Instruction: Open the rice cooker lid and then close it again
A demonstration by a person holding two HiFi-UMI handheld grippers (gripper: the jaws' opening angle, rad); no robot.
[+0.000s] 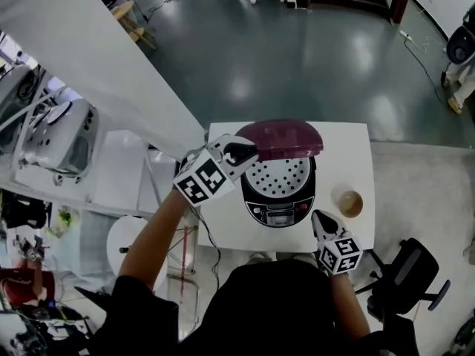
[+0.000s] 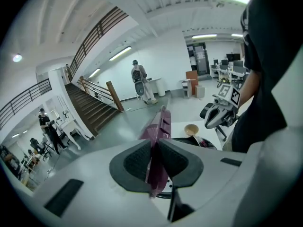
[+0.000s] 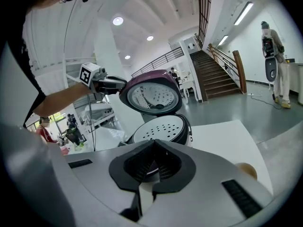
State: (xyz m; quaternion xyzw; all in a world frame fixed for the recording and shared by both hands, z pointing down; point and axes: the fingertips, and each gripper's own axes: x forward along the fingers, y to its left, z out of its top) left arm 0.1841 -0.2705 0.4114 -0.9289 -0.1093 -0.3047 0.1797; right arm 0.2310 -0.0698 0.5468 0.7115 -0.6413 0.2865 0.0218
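White table [image 1: 349,136] carries the rice cooker [image 1: 278,195]; my left gripper [image 1: 243,153] pinches the edge of its raised lid [image 1: 286,137], right gripper [image 1: 323,221] closed, empty, before the cooker. I'd follow the hinge arc down gently

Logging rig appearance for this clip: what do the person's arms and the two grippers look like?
The left gripper and right gripper both have pale grey moulded bodies, with dark ribbed pads set in black recesses. Each carries a white cube printed with black square markers. The person wears a dark top, and its sleeves leave the forearms bare.
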